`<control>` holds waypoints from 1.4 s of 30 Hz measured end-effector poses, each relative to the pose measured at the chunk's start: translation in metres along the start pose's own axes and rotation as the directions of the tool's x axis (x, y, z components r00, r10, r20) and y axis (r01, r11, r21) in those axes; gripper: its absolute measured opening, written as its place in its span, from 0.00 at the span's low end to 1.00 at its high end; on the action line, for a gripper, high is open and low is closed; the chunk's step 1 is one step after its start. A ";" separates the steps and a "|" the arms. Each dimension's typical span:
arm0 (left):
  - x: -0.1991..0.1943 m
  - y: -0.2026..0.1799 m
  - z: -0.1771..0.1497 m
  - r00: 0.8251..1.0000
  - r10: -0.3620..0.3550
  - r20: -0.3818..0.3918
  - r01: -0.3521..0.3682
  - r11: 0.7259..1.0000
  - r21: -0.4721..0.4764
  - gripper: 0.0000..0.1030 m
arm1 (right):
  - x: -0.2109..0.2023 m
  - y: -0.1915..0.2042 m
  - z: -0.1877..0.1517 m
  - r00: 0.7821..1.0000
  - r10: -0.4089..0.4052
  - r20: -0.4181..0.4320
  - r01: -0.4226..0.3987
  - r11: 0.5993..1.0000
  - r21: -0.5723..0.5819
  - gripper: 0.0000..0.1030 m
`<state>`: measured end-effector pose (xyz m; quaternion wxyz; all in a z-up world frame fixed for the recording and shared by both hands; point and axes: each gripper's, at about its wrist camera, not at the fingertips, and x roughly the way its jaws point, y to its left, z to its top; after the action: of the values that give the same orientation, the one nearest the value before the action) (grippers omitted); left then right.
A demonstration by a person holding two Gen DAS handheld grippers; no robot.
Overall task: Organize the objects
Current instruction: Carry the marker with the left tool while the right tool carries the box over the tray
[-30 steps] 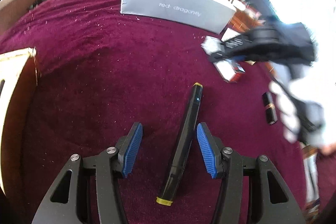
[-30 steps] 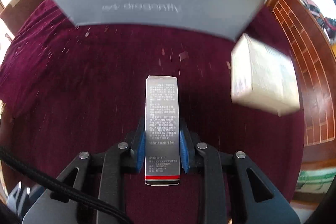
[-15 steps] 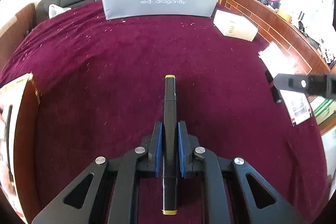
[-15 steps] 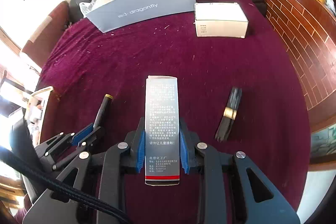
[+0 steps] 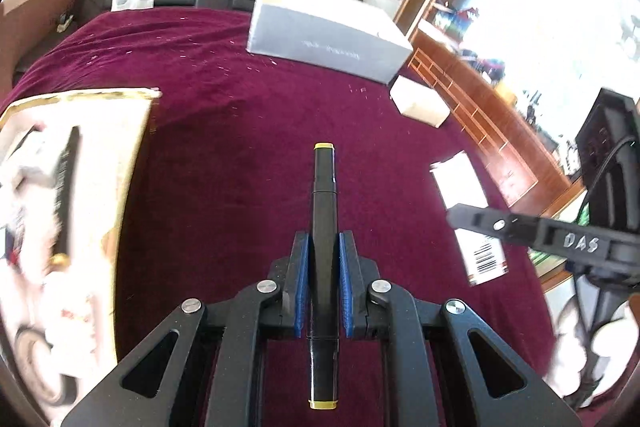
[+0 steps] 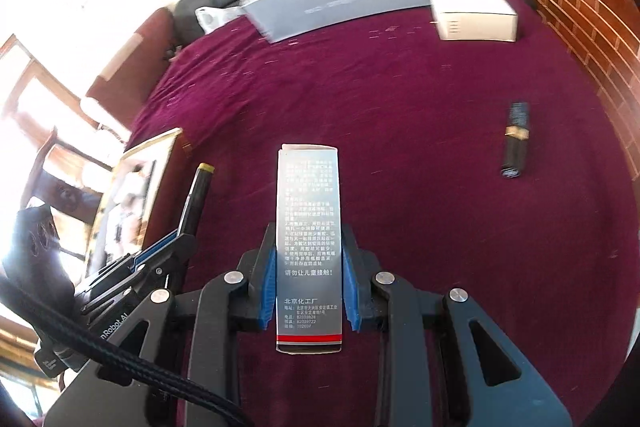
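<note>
Lifted off the maroon tabletop (image 5: 240,163) since earlier, the black marker (image 5: 324,227) sits clenched in the left gripper (image 5: 323,279) jaws, tilted downward beside the open box (image 5: 132,131) at the left edge, while the right gripper (image 6: 308,279) grasps a slim carton (image 6: 308,219).

Blur: the grey box (image 5: 326,34) lettering is smearing past your reading | Cut off: the open tray (image 5: 76,187) is running off the left edge

- I read "DAS" on the right gripper (image 5: 472,219) body, hand-lettered in white.
- My slim silver carton (image 6: 308,247) carries Chinese print: "请勿让儿童接触!" and "北京化工厂"; smaller lines blur.
- "nRobot AI" runs along the left gripper (image 6: 176,239).
- The grey box (image 6: 340,3) lettering is unreadable.
</note>
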<state>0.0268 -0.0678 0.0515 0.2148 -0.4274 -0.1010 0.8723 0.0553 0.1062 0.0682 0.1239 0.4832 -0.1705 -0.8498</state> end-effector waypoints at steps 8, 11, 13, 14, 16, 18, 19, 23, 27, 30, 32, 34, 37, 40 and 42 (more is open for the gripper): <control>-0.069 0.053 -0.010 0.995 0.028 0.091 -0.023 0.998 -0.060 0.11 | 0.023 0.084 -0.014 0.995 0.096 -0.035 -0.099 0.991 -0.094 0.24; -0.094 0.084 -0.015 0.989 0.081 0.124 -0.070 0.993 -0.097 0.11 | 0.037 0.116 -0.018 0.991 0.122 -0.056 -0.128 0.983 -0.132 0.24; -0.105 0.104 -0.016 0.983 0.118 0.138 -0.101 0.987 -0.126 0.11 | 0.047 0.133 -0.021 0.988 0.136 -0.073 -0.145 0.978 -0.148 0.24; -0.110 0.116 -0.017 0.980 0.141 0.141 -0.121 0.982 -0.142 0.11 | 0.053 0.141 -0.022 0.987 0.141 -0.082 -0.152 0.976 -0.157 0.24; -0.119 0.138 -0.020 0.973 0.181 0.142 -0.156 0.973 -0.172 0.11 | 0.064 0.157 -0.024 0.985 0.147 -0.095 -0.162 0.971 -0.174 0.24; -0.126 0.161 -0.025 0.968 0.214 0.135 -0.184 0.962 -0.203 0.11 | 0.075 0.172 -0.026 0.982 0.151 -0.111 -0.170 0.968 -0.187 0.24; -0.128 0.170 -0.026 0.965 0.228 0.132 -0.196 0.957 -0.215 0.11 | 0.079 0.178 -0.027 0.982 0.150 -0.115 -0.170 0.967 -0.192 0.24; -0.129 0.204 -0.029 0.954 0.274 0.122 -0.236 0.936 -0.262 0.11 | 0.095 0.202 -0.028 0.983 0.132 -0.129 -0.158 0.963 -0.218 0.24; -0.121 0.225 -0.029 0.952 0.290 0.101 -0.253 0.926 -0.280 0.11 | 0.109 0.216 -0.028 0.984 0.114 -0.140 -0.145 0.961 -0.235 0.24; -0.113 0.231 -0.029 0.951 0.299 0.076 -0.268 0.923 -0.277 0.11 | 0.119 0.227 -0.025 0.988 0.079 -0.134 -0.111 0.962 -0.250 0.24; -0.105 0.233 -0.026 0.952 0.300 0.055 -0.275 0.921 -0.275 0.11 | 0.128 0.232 -0.022 0.990 0.054 -0.133 -0.088 0.961 -0.261 0.24; -0.100 0.233 -0.024 0.952 0.303 0.043 -0.281 0.922 -0.268 0.11 | 0.136 0.238 -0.019 0.993 0.012 -0.119 -0.045 0.958 -0.282 0.24; -0.095 0.232 -0.021 0.951 0.308 0.028 -0.292 0.923 -0.251 0.11 | 0.149 0.243 -0.015 0.992 -0.015 -0.126 -0.023 0.955 -0.295 0.24; -0.090 0.232 -0.019 0.949 0.316 0.014 -0.304 0.922 -0.240 0.11 | 0.159 0.249 -0.012 0.992 -0.052 -0.115 0.013 0.947 -0.321 0.24; -0.086 0.233 -0.017 0.945 0.326 0.003 -0.316 0.919 -0.235 0.11 | 0.165 0.252 -0.010 0.991 -0.074 -0.111 0.032 0.941 -0.337 0.24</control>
<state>0.0193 -0.3141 0.0179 0.0157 -0.4418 -0.1349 0.8868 -0.0073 -0.1867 0.0378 0.1913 0.5107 -0.0030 -0.8382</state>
